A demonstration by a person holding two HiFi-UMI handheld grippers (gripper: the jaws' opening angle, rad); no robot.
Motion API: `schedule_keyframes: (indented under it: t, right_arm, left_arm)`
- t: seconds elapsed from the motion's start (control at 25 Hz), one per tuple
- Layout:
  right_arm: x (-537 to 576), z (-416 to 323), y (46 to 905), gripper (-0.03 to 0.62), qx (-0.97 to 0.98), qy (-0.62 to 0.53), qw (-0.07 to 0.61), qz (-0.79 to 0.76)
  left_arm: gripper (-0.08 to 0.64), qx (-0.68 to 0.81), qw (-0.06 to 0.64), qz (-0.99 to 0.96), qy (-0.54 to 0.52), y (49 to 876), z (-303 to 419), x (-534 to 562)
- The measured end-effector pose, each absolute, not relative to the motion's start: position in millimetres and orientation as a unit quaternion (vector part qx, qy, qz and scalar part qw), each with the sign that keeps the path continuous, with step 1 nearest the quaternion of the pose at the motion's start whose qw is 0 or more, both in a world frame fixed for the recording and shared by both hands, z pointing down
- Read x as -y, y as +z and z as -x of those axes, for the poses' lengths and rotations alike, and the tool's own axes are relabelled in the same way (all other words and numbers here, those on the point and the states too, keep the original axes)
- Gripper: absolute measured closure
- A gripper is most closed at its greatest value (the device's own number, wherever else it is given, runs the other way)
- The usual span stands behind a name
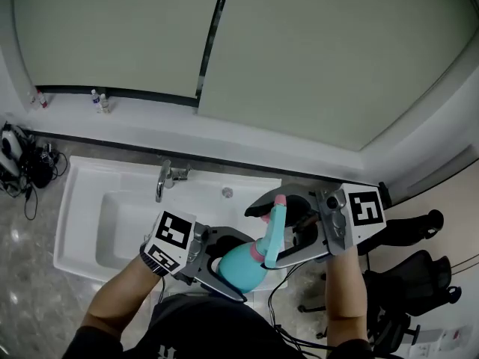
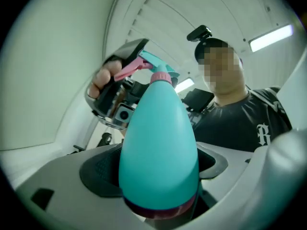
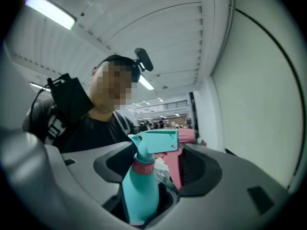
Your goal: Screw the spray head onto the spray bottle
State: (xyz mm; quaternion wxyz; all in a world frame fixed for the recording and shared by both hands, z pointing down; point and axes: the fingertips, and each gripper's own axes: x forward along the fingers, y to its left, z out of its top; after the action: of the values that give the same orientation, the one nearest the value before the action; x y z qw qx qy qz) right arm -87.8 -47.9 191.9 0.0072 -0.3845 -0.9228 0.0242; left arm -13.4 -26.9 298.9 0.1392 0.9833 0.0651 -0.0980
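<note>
Left gripper (image 1: 244, 270) is clamped on the teal spray bottle (image 1: 238, 266) body, just over the sink (image 1: 90, 223) front rim. Right gripper (image 1: 257, 238) has its jaws wide apart, bracketing the spray head (image 1: 278, 214) on the bottle neck, not clamping.

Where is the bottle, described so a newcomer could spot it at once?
Start at the white sink. Just in front of it, near the person's body, the left gripper clamps the bottle in the air. It is the only teal thing in view: teardrop-shaped, with a pink collar under its spray head.
</note>
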Motion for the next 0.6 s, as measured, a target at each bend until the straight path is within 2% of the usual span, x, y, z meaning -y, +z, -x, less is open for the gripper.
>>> schedule_keyframes:
  t: [0.08,0.2,0.24,0.28,0.6]
  right_arm:
    - [66.6,93.4,196.8,0.311,0.95,0.021,0.022,0.311]
    - [91.3,93.2,202.8,0.4,0.973,0.029,0.043,0.223]
    - [97.1,93.3,205.4,0.462,0.978,0.032,0.052,0.201]
    - [101.1,94.1,207.7,0.482,0.981,0.034,0.059,0.183]
    - [125.6,103.0,219.4,0.489,0.994,0.016,0.099,0.039]
  left_arm:
    - [0.146,-0.007,0.143,-0.985,-0.093,305.5,22.4,43.9]
    - [0.146,0.07,0.155,-0.982,-0.086,310.0,37.3,69.3]
    - [0.146,0.094,0.158,-0.979,-0.082,311.7,42.3,77.3]
    - [0.146,0.115,0.158,-0.978,-0.073,314.2,46.1,83.8]
    - [0.146,0.265,0.142,-0.954,-0.005,333.4,63.2,122.4]
